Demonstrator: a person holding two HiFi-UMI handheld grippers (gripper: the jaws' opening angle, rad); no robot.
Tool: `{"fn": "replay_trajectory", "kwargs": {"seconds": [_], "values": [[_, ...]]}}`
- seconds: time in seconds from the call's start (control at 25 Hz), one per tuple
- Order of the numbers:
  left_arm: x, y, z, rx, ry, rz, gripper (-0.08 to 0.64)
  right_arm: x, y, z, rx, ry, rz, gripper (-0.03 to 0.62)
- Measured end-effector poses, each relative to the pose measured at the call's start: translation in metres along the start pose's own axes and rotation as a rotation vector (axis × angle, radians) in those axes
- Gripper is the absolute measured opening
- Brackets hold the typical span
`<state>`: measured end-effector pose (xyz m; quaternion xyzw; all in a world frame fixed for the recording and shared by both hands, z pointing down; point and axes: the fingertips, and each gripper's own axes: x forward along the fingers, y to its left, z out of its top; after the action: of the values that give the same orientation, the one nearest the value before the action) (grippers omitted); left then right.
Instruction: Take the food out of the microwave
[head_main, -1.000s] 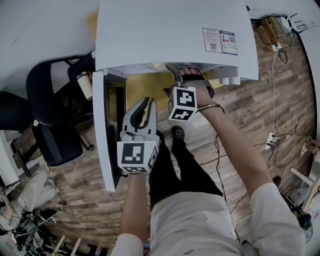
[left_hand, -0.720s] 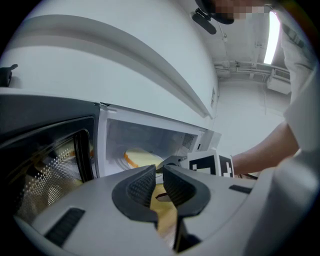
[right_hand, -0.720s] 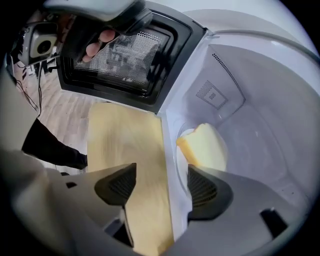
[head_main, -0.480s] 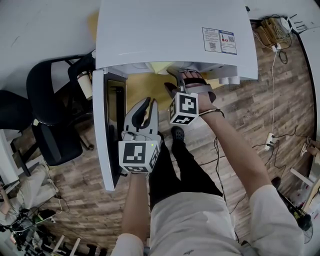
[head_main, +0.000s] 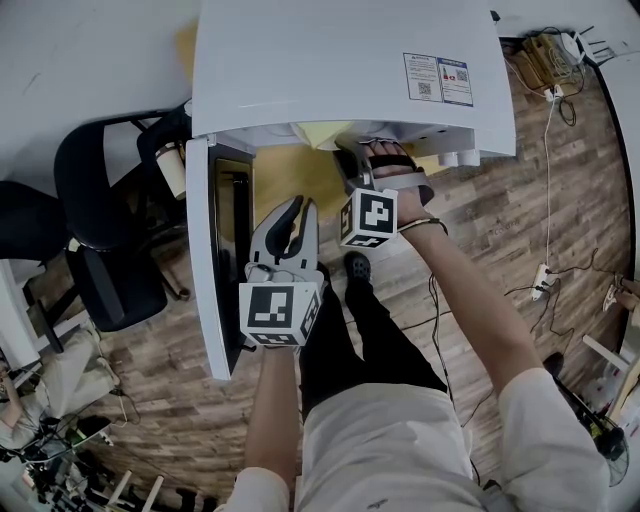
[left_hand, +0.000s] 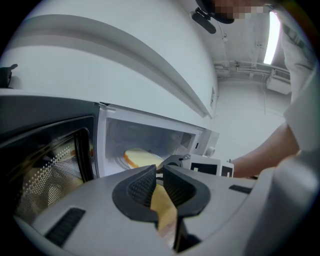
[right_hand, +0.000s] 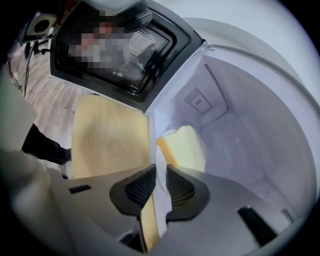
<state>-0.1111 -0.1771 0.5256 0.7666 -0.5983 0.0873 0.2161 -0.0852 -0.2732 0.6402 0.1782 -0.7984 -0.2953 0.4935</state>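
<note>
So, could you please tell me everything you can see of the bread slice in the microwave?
The bread slice is pale yellow with a darker orange-brown crust edge and looks soft. It lies flat on a white plate inside the open microwave, and nothing but that plate is seen touching it.

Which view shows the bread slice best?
Right gripper view: the bread slice sits close, just beyond the jaws. Left gripper view shows it smaller, deeper in the microwave. In the head view the microwave's top mostly hides it.
</note>
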Motion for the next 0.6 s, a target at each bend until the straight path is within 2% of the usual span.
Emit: {"fn": "replay_trajectory", "kwargs": {"seconds": [0.32, 0.6], "values": [[-0.002, 0.001, 0.003, 0.004, -0.004, 0.008, 0.037, -0.002, 0.002, 0.001, -0.105, -0.010, -0.079, 0.040], [-0.003, -0.002, 0.002, 0.007, -0.003, 0.010, 0.037, -0.010, -0.007, 0.003, -0.199, -0.042, -0.180, 0.020]]}}
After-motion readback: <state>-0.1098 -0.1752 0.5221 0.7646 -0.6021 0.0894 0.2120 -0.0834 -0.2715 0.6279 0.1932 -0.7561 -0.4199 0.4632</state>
